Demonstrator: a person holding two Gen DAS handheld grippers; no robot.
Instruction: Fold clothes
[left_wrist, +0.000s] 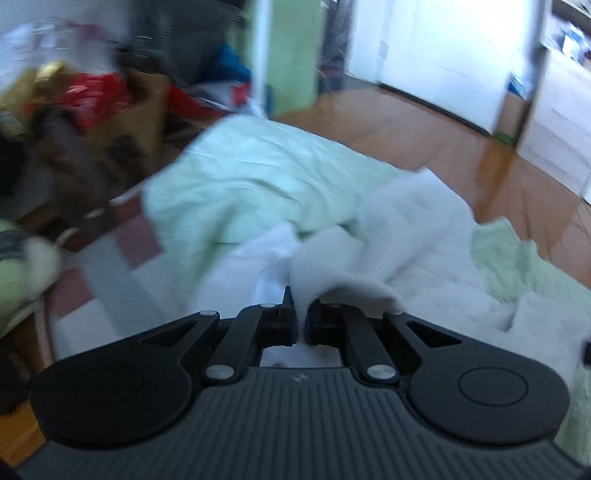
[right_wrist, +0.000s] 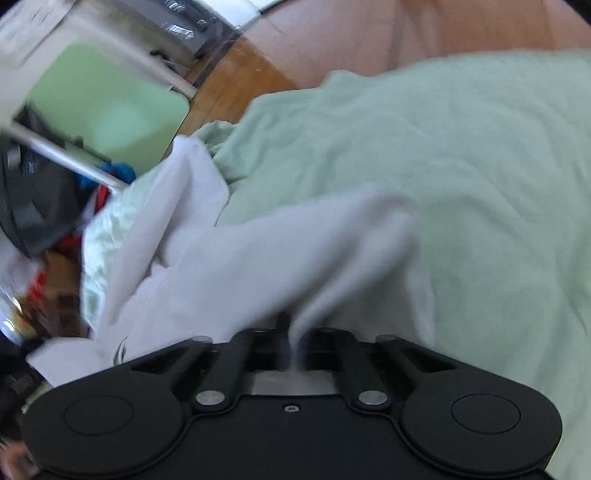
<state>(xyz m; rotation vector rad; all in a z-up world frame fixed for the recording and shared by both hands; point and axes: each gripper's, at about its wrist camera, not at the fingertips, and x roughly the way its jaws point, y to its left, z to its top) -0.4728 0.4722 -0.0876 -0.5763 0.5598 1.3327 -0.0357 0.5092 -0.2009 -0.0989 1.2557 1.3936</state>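
Each tool, the left tool (left_wrist: 302, 314) and the right tool (right_wrist: 293, 338), is clamped on a pinch of the white garment (left_wrist: 424, 236), which lies rumpled on the pale green sheet (right_wrist: 461, 166), seemingly to lift and spread it for folding.

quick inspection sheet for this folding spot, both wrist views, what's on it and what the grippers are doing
surface: pale green sheet spread over a wooden floor.
job's things: white garment, crumpled, lying on the sheet.
clutter: cardboard box with red items and a dark basket beyond the sheet's far left edge, all blurred.
grippers: left gripper shut on a bunch of the white garment; right gripper shut on another fold of it.
cables: nothing seen.
surroundings: white wall; a green panel with a white frame.
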